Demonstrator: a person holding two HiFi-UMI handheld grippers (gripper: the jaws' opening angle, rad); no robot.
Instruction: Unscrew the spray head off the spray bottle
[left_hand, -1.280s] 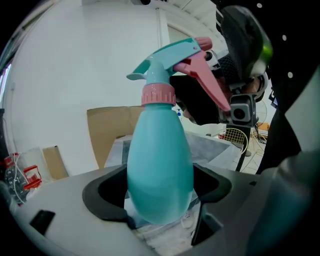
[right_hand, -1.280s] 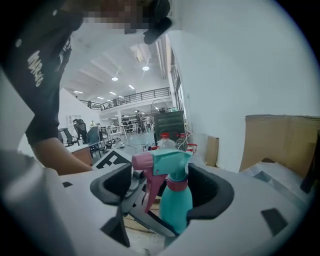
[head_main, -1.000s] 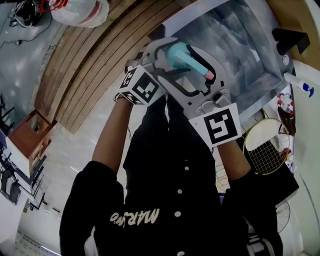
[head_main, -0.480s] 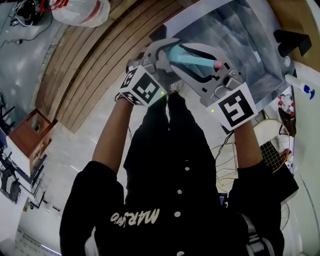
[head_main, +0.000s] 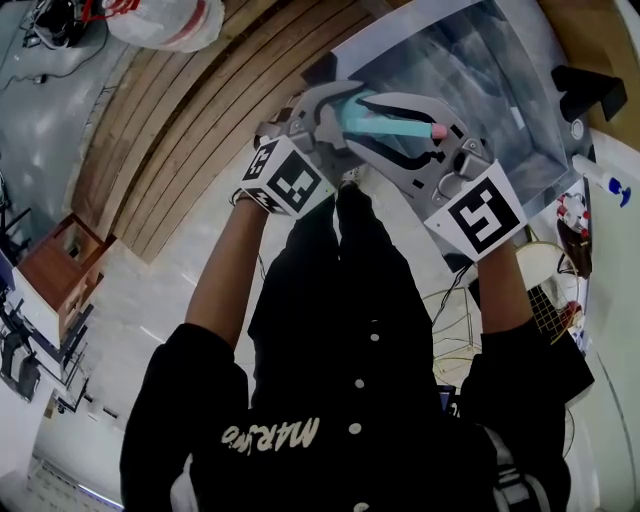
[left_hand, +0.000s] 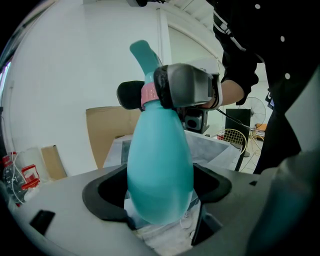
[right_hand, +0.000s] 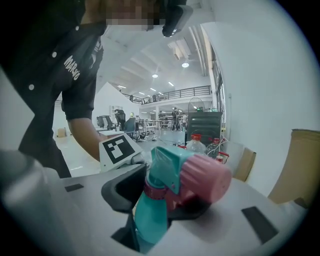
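My left claw (left_hand: 160, 195) is clamped round the fat teal belly of the spray bottle (left_hand: 160, 160). A dark pad presses on each side of it, and the neck points away from me. My right claw (right_hand: 161, 197) comes at the bottle from its far end. Its jaws have just been closing, down to about half their spread, and the spray head (right_hand: 172, 170) sits between them. One pad lies against the pink collar (right_hand: 146, 192) at the bottle's neck, and the other is tucked in under the head's round pink nozzle (right_hand: 205, 177). From my left claw's side I see the same grip: black pads on both sides of the collar, and the teal top of the head sticking up above them. The head is on the bottle, with the collar snug to the neck.

Just behind the bottle, seen from the right claw, is the white marker cube (right_hand: 118, 150) of my left claw. Beyond the bottle is a table (head_main: 480, 60) under a grey cover. To the right of the bottle and lower down, a racket (left_hand: 232, 137) shows near the floor. Further behind the bottle, a cardboard sheet (left_hand: 105, 135) stands against a white wall. Past the nozzle, well back, stand clear water bottles (right_hand: 196, 144) with red caps.
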